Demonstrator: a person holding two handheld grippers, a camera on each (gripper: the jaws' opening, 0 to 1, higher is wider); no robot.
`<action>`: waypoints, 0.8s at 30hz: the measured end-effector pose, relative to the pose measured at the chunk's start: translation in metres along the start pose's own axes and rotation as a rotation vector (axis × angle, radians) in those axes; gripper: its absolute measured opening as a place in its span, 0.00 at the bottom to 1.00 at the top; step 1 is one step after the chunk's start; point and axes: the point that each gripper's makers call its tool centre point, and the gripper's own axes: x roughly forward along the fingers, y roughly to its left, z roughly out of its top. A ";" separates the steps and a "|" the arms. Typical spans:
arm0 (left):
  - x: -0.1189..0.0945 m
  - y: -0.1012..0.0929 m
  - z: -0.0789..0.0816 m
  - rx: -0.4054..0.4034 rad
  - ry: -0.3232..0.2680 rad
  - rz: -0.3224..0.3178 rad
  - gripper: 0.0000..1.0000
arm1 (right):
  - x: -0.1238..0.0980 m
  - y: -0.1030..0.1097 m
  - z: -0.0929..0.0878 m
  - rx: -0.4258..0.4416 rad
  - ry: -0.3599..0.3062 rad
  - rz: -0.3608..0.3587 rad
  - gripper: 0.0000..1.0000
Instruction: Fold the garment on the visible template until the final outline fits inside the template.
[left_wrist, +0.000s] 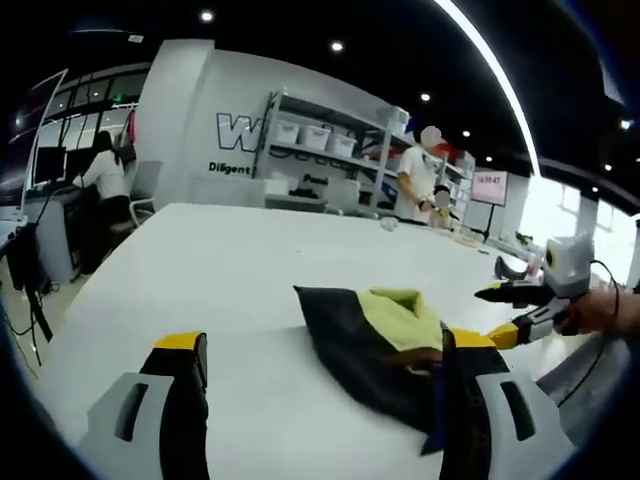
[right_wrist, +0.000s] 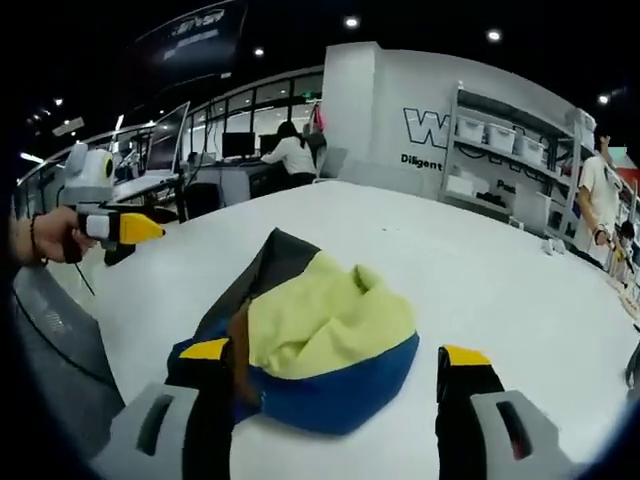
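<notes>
- The garment (right_wrist: 310, 335) lies crumpled in a soft heap on the white desk (right_wrist: 480, 280), near the edge closest to the person.
- From the right gripper view it shows three panels: a pale yellow fleecy middle, a bright blue band curving along the lower edge, and a dark, nearly black wedge running up to a point at the far side.
- In the left gripper view the garment (left_wrist: 375, 345) looks mostly dark, with the yellow lining puckered on top in loose folds.
- The desk top is smooth, matte and broad, with a rounded near edge.
- The left gripper (left_wrist: 325, 375) has its jaws spread wide apart; its right jaw, black with a yellow tip, overlaps the dark cloth, but I cannot tell whether it touches it.
- The right gripper (right_wrist: 340, 365) likewise stands agape, the left jaw lying against the garment's dark-and-blue corner, the right jaw over bare desk.
- Neither pair of jaws is closed on the fabric.
- Each gripper has grey, blocky plastic shoulders and black jaws with yellow caps.
- At the back stand metal shelves (right_wrist: 500, 160) holding pale bins, against a white wall with dark lettering.
- A person in white (right_wrist: 290, 155) sits at a far workstation.
</notes>
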 end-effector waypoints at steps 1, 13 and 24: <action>0.000 0.001 0.000 0.013 0.002 0.006 0.93 | 0.000 0.002 0.000 -0.004 -0.001 0.007 0.76; 0.001 0.003 -0.007 0.043 0.035 0.008 0.90 | 0.005 0.039 -0.019 -0.121 0.072 0.155 0.49; 0.002 0.002 -0.010 0.036 0.045 -0.003 0.89 | 0.015 0.052 -0.038 -0.223 0.166 0.212 0.24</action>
